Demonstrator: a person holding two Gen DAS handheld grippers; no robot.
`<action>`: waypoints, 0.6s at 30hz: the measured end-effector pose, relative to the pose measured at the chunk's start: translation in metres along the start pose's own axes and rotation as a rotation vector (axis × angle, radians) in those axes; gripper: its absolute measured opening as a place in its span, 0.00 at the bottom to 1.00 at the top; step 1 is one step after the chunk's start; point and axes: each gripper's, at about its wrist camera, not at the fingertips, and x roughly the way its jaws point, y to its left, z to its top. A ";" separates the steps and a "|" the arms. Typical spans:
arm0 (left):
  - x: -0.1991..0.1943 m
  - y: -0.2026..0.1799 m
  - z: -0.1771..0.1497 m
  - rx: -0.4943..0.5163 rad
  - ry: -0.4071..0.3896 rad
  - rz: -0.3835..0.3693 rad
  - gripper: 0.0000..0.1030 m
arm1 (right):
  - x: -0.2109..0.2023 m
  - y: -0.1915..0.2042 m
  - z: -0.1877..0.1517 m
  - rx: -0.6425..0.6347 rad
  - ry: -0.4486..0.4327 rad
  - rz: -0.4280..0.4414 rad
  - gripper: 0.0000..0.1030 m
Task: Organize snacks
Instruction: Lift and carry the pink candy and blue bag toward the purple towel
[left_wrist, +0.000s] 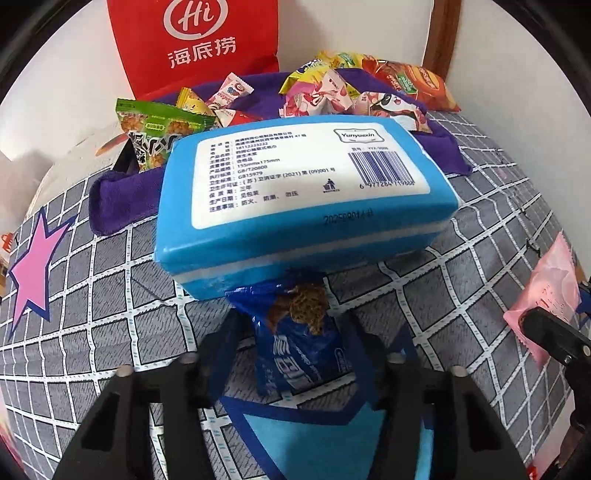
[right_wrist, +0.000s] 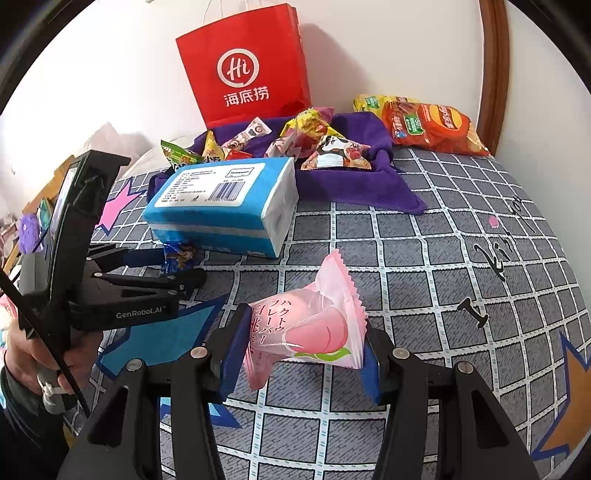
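A dark blue snack packet (left_wrist: 295, 350) with a brown snack pictured on it stands between the fingers of my left gripper (left_wrist: 291, 339), which is shut on it, right against the front of a blue tissue pack (left_wrist: 303, 184). In the right wrist view the left gripper (right_wrist: 177, 267) reaches in from the left, with the packet (right_wrist: 179, 254) at its tips. My right gripper (right_wrist: 299, 343) is shut on a pink peach candy packet (right_wrist: 314, 325), held just above the checked bedsheet (right_wrist: 424, 258). That pink packet (left_wrist: 546, 295) also shows at the right edge of the left wrist view.
A purple cloth (right_wrist: 354, 184) holding several wrapped snacks lies behind the tissue pack (right_wrist: 225, 199). A red paper bag (right_wrist: 247, 66) stands against the wall, and an orange chips bag (right_wrist: 432, 125) lies at the back right. A green snack packet (left_wrist: 159, 129) sits at the cloth's left end. A hand (right_wrist: 37, 354) holds the left gripper.
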 end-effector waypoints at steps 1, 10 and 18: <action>-0.002 0.002 0.000 0.001 0.002 -0.007 0.38 | 0.000 0.000 0.001 -0.001 -0.001 0.000 0.51; -0.025 0.023 -0.010 -0.030 -0.008 -0.081 0.36 | -0.014 0.009 0.012 -0.016 -0.025 -0.009 0.51; -0.069 0.051 0.001 -0.055 -0.106 -0.076 0.36 | -0.027 0.018 0.041 0.010 -0.064 -0.026 0.51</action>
